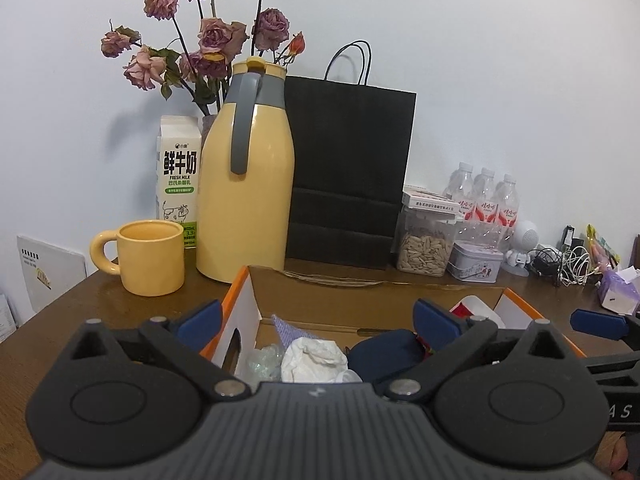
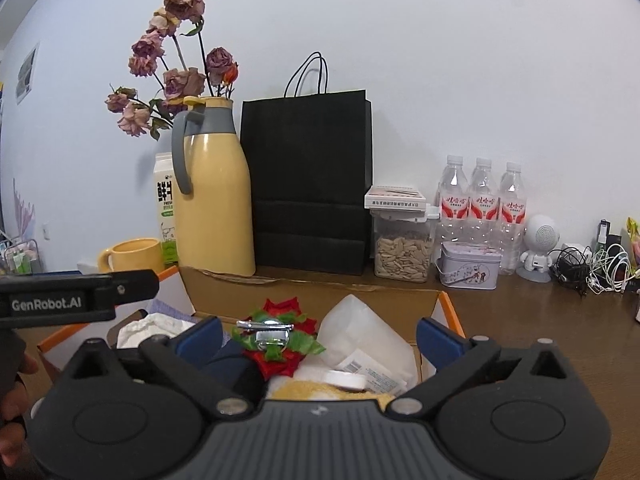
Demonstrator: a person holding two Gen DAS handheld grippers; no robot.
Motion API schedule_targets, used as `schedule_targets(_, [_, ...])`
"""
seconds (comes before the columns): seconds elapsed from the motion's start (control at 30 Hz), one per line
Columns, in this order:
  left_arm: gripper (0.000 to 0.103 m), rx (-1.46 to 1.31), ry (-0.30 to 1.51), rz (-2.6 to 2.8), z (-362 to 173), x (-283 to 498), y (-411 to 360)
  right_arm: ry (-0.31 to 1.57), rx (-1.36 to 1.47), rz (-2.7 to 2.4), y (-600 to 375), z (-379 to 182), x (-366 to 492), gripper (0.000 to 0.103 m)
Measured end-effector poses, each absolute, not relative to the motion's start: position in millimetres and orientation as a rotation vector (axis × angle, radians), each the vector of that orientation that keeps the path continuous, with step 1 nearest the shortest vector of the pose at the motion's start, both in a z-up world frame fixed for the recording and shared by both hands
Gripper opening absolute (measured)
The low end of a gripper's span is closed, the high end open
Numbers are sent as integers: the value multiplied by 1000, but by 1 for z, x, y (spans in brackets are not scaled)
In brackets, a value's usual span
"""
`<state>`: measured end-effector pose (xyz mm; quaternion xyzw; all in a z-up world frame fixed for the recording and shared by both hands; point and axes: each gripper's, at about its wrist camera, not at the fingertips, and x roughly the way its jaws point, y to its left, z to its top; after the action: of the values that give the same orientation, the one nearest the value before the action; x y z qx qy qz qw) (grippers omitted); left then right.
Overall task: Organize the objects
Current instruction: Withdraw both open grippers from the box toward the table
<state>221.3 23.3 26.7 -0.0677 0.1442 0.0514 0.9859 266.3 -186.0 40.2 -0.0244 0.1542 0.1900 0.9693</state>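
Observation:
An open cardboard box (image 1: 320,304) with orange-edged flaps sits on the brown table right in front of both grippers. In the left wrist view it holds a crumpled white tissue (image 1: 314,360), clear plastic wrap (image 1: 262,360) and a dark blue item (image 1: 386,350). In the right wrist view the box (image 2: 400,304) holds a red-and-green flower clip with a metal clasp (image 2: 276,340), a translucent plastic container (image 2: 360,332) and a bag of yellow grain (image 2: 320,392). My left gripper (image 1: 318,318) is open and empty above the box. My right gripper (image 2: 320,336) is open and empty above the box.
Behind the box stand a yellow mug (image 1: 150,256), a milk carton (image 1: 178,180), a yellow thermos (image 1: 248,176), a vase of dried roses (image 1: 200,48), a black paper bag (image 1: 348,176), a seed jar (image 1: 424,244), a tin (image 1: 476,266), water bottles (image 1: 484,200), and cables (image 1: 568,264).

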Motion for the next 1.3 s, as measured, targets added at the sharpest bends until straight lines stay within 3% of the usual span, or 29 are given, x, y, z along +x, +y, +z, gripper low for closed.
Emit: schedule_targets(1.3, [103,-109,345,71,35,164,33,328,-113,398,-208,47,211,103])
